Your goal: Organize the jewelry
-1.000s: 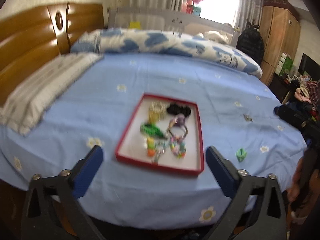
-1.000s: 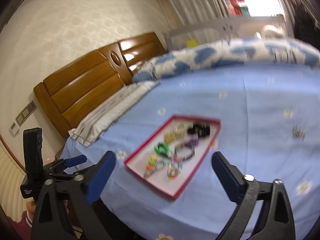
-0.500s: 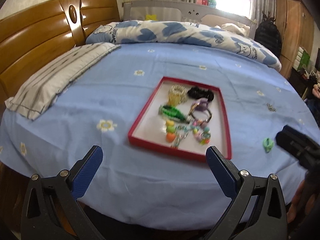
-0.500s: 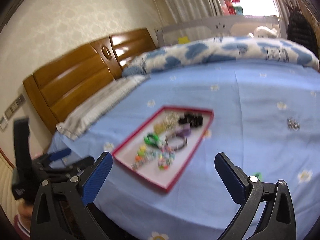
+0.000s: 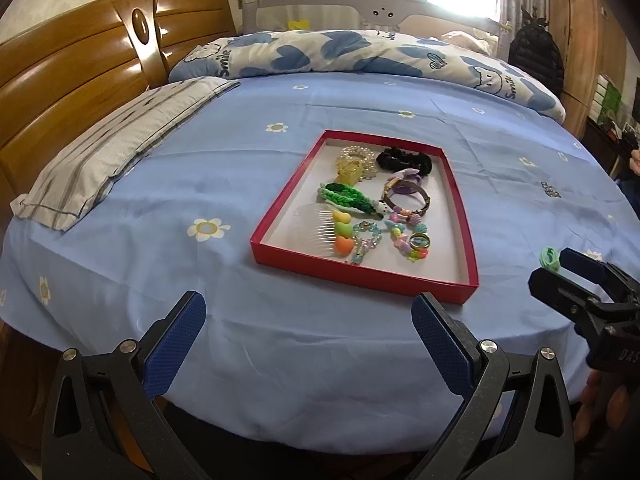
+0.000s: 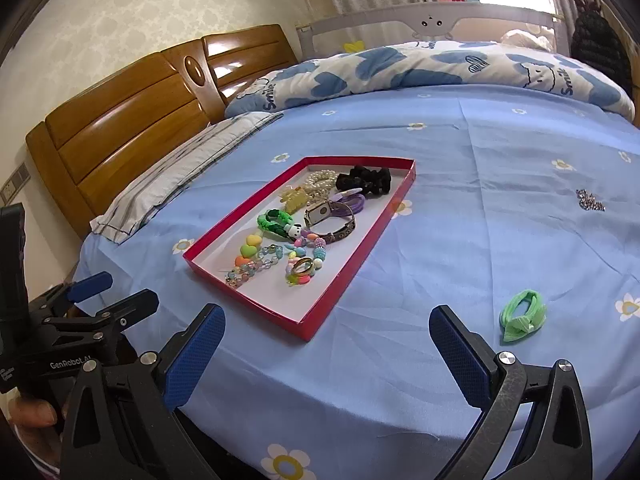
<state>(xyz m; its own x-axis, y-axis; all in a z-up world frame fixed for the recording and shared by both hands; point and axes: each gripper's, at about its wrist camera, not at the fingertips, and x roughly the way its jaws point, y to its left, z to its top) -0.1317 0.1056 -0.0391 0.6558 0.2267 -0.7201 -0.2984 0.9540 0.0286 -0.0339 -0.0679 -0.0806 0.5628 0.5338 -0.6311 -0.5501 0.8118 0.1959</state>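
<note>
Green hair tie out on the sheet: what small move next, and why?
Probably ease the right tongs forward and rightward over the green hair tie. It lies loose on the blue sheet, outside the red tray, just beyond the right fingertip, and both tongs are open and empty.

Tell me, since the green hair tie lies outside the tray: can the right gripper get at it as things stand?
Probably yes. The green hair tie lies alone on the sheet, just ahead and right of the open right gripper, with nothing between them; the tray sits off to the left.
</note>
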